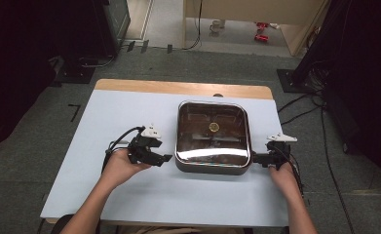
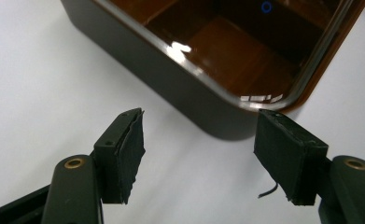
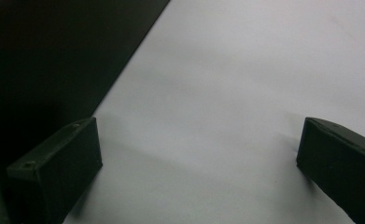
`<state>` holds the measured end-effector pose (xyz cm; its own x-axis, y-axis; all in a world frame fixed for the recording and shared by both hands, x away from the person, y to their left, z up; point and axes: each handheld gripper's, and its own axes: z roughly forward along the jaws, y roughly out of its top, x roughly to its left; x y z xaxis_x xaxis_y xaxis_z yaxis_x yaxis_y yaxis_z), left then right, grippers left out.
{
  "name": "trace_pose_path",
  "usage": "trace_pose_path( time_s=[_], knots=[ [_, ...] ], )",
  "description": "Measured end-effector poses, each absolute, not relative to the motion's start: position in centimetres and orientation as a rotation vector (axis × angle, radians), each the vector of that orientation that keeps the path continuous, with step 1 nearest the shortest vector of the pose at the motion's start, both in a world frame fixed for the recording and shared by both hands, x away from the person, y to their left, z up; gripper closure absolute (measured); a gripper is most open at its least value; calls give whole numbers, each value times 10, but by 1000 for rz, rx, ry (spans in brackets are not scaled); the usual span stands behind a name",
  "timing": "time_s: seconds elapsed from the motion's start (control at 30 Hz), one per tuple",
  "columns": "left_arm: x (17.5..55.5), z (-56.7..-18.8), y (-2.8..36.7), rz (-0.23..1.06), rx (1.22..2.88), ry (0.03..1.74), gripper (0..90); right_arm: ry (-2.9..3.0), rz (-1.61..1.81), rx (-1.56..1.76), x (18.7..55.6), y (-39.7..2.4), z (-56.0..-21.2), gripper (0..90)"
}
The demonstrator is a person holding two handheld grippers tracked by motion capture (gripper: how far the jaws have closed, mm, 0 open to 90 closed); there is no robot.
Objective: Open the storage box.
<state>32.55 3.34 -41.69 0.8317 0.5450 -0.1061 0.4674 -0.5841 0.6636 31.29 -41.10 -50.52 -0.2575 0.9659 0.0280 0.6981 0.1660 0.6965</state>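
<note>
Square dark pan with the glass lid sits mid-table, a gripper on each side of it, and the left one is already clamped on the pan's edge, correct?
Not clamped. In the left gripper view the left gripper is open, its fingers apart and short of the pan. The rest is right.

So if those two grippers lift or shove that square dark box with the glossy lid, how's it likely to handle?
The box looks rigid, with straight walls and rounded corners, so it should probably keep its shape. Its broad, low form on the table suggests sliding rather than tipping. The glossy lid mirrors the lights, so it may be slippery; the duller side walls likely grip better.
</note>
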Motion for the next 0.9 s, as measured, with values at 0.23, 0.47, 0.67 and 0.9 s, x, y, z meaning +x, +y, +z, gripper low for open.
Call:
trace_pose_path(
  time_s=[0.23,0.47,0.67,0.9],
  knots=[
    [334,-404,23,129,2281,698,340,2024,847,1574,313,-411,-505,0],
    [343,-398,6,111,2283,657,346,2024,847,1574,313,-411,-505,0],
    [354,-399,-10,77,2281,636,358,2024,847,1574,313,-411,-505,0],
    [365,-402,-27,66,2281,617,369,2024,847,1576,313,-411,-505,0]
  ],
)
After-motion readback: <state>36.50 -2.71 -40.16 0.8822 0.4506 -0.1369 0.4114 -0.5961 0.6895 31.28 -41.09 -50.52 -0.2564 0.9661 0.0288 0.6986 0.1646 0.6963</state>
